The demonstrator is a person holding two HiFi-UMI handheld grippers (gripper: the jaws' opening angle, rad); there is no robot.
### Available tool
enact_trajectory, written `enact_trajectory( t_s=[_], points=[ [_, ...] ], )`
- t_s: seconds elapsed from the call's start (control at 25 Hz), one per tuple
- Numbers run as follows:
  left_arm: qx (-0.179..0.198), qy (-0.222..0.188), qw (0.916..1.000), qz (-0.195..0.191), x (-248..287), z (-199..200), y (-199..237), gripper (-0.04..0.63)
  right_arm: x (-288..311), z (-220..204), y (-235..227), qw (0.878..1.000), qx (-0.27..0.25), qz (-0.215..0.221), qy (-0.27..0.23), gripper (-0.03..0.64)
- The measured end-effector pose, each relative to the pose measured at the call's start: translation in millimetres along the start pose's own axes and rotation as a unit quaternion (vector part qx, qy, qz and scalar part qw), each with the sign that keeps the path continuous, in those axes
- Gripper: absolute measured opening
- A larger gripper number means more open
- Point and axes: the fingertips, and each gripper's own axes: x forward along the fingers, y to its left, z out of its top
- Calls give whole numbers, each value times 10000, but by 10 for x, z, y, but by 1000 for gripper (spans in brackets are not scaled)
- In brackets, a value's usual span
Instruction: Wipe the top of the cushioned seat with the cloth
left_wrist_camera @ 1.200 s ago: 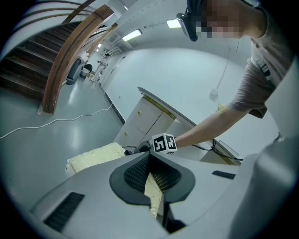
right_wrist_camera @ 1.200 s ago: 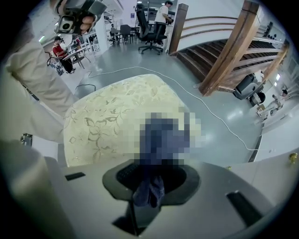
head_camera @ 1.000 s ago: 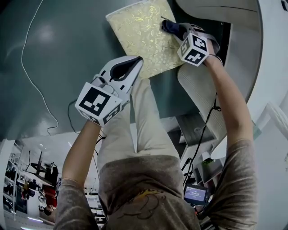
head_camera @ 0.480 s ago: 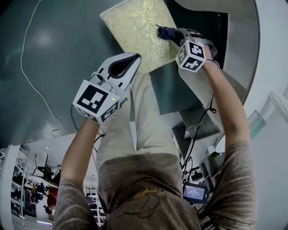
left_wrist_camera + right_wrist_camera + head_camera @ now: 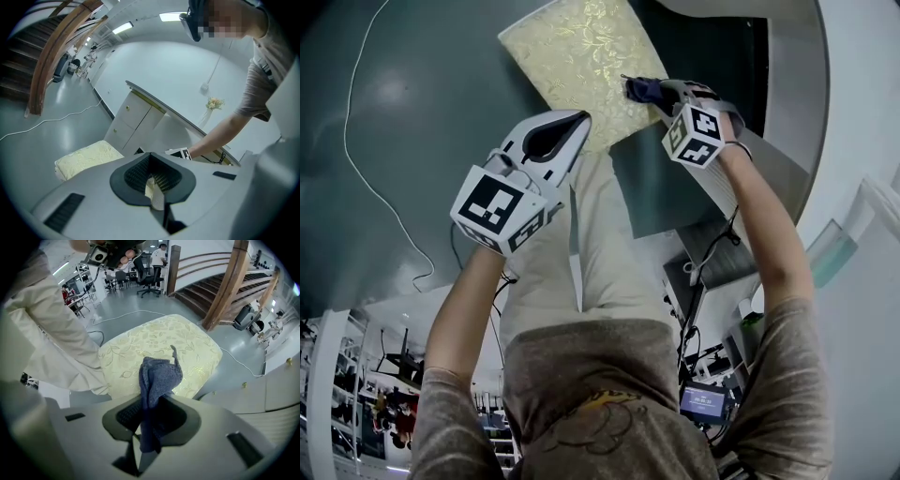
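The right hand-held gripper [image 5: 666,91] is clamped on a dark blue cloth [image 5: 639,89], which bunches up out of its jaws and hangs over the top of the cushioned seat [image 5: 572,56], close to that seat's right-hand edge and near corner; whether the cloth presses on the fabric cannot be told. In the right gripper view the cloth [image 5: 157,378] stands upright between the jaws with the pale yellow, leaf-patterned seat [image 5: 154,341] spread just behind it. The left hand-held gripper [image 5: 574,124] has its jaws together with nothing in them and hovers just off the seat's near edge, above the person's beige trousers [image 5: 581,253]. The seat stands on a glossy grey-green floor [image 5: 422,112], where a thin white cable [image 5: 354,141] trails off to the left. A curved white cabinet [image 5: 133,124] stands beside the seat, and a wooden staircase [image 5: 225,282] rises behind it.
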Motion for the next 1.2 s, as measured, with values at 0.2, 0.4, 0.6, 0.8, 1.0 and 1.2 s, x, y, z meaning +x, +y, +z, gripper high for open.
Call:
enact_trajectory(
  t_s=[0.2, 0.4, 0.6, 0.8, 1.0, 1.2],
  points=[
    [56, 57, 9999, -78, 54, 3, -120, 18, -54, -54, 148, 9996, 246, -22, -114, 98],
    [101, 128, 9997, -162, 79, -16, -225, 18, -102, -111, 323, 9980, 590, -86, -202, 100],
    [116, 154, 9997, -163, 95, 8, -269, 18, -108, -209, 677, 9918, 1241, 221, -208, 98],
    [298, 136, 9994, -95, 44, 190, -247, 18, -384, 48, 747, 9772, 1973, -32, -783, 97],
    [415, -3, 9991, 57, -161, 603, -337, 18, -1255, 676, 468, 9439, 2716, -449, -1822, 97],
    [629, -192, 9977, 165, -457, 1170, -553, 18, -2336, 1201, 138, 9074, 3056, -964, -2720, 97]
  ],
)
